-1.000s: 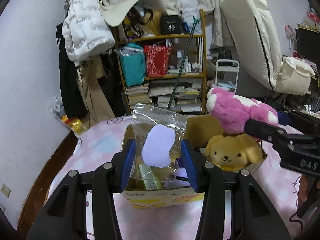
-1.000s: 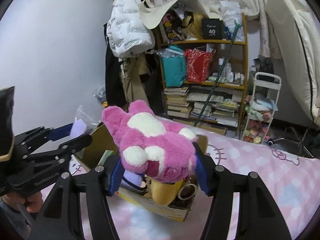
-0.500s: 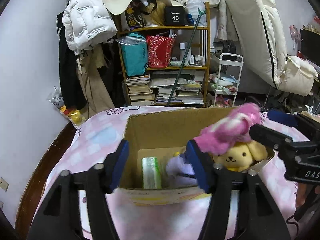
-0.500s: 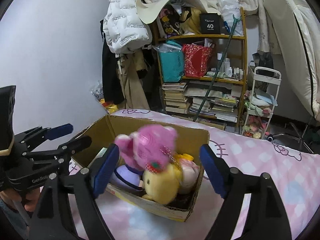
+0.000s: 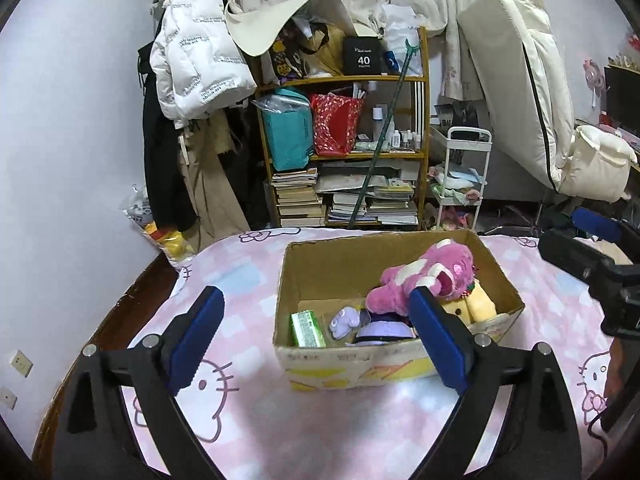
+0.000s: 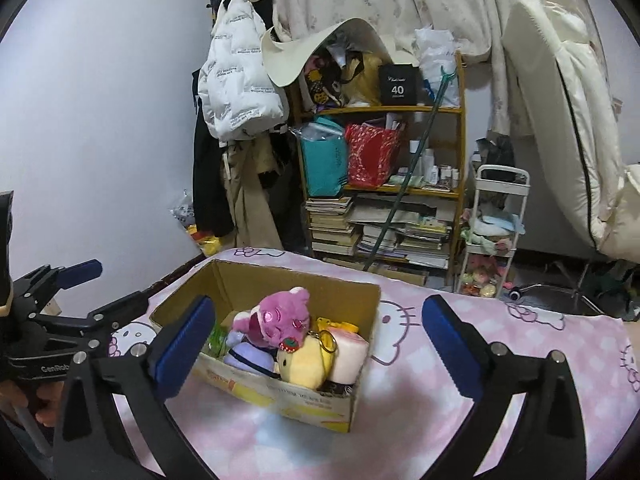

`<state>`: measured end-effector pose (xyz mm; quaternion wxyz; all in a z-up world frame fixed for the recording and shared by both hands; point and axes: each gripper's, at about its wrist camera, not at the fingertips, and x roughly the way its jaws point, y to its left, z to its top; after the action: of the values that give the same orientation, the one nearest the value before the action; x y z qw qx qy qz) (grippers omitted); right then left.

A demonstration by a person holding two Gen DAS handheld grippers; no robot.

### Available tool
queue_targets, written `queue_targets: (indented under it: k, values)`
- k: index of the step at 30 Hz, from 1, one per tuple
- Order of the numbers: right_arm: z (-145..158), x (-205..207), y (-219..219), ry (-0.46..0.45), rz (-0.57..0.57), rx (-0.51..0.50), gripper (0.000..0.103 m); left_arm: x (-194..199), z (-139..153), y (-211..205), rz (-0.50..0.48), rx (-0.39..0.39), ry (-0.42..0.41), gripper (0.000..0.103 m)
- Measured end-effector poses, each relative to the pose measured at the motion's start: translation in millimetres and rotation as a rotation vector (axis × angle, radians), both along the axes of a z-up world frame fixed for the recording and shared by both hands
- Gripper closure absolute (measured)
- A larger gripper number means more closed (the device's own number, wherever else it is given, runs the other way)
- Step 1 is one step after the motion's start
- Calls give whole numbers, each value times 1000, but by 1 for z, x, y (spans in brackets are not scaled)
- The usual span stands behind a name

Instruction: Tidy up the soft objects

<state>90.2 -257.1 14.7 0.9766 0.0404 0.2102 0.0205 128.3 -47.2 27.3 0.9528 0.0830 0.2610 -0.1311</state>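
Observation:
An open cardboard box (image 5: 320, 356) (image 6: 256, 280) stands on the pink Hello Kitty bedspread (image 5: 304, 420). In it lie a pink plush bear (image 5: 428, 276) (image 6: 280, 316), a yellow plush dog (image 5: 476, 304) (image 6: 304, 364), a purple plush in a clear bag (image 5: 348, 320) (image 6: 248, 356), a green packet (image 5: 306, 328) and a pale pink block (image 6: 348, 356). My left gripper (image 5: 316, 336) is open and empty in front of the box. My right gripper (image 6: 316, 344) is open and empty, also back from the box.
Beyond the bed stand a cluttered wooden shelf (image 5: 352, 152) with books and bags, a white puffer jacket (image 5: 196, 68) hanging at left, a small white cart (image 5: 460, 184) and a leaning mattress (image 5: 520, 92). The bed's dark wooden edge (image 5: 120, 304) runs at left.
The left gripper let go of the bagged purple plush and the right let go of the pink bear; both now lie in the box. Both grippers opened wide and pulled back.

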Motion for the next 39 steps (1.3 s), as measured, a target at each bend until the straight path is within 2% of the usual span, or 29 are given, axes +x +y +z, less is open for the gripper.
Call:
queue_targets:
  k: [2, 4, 14, 18, 22, 24, 28, 32, 39]
  values:
    - [7, -9, -1, -8, -7, -2, 0, -9, 6, 5, 10, -14, -8, 9]
    - [12, -19, -2, -17, -17, -4, 0, -19, 13, 11, 24, -30, -26, 3]
    - [38, -86, -7, -91, -45, -16, 0, -89, 40, 42, 75, -94, -149, 1]
    - [46, -118, -13, -123, -72, -10, 0, -113, 46, 51, 88, -102, -179, 1]
    - [50, -151, -10, -181, -91, -68, 0, -135, 48, 57, 73, -112, -216, 1]
    - [49, -162, -10, -193, -85, -52, 0, -144, 46, 59, 87, -98, -239, 1]
    - [46, -173, -10, -210, -80, -48, 0, -161, 42, 58, 81, -72, -277, 1]
    - [39, -178, -16, -246, -95, -28, 0, -172, 36, 62, 137, -106, -300, 1]
    - [24, -177, -25, -241, -103, -18, 0, -170, 28, 57, 104, -79, -298, 1]
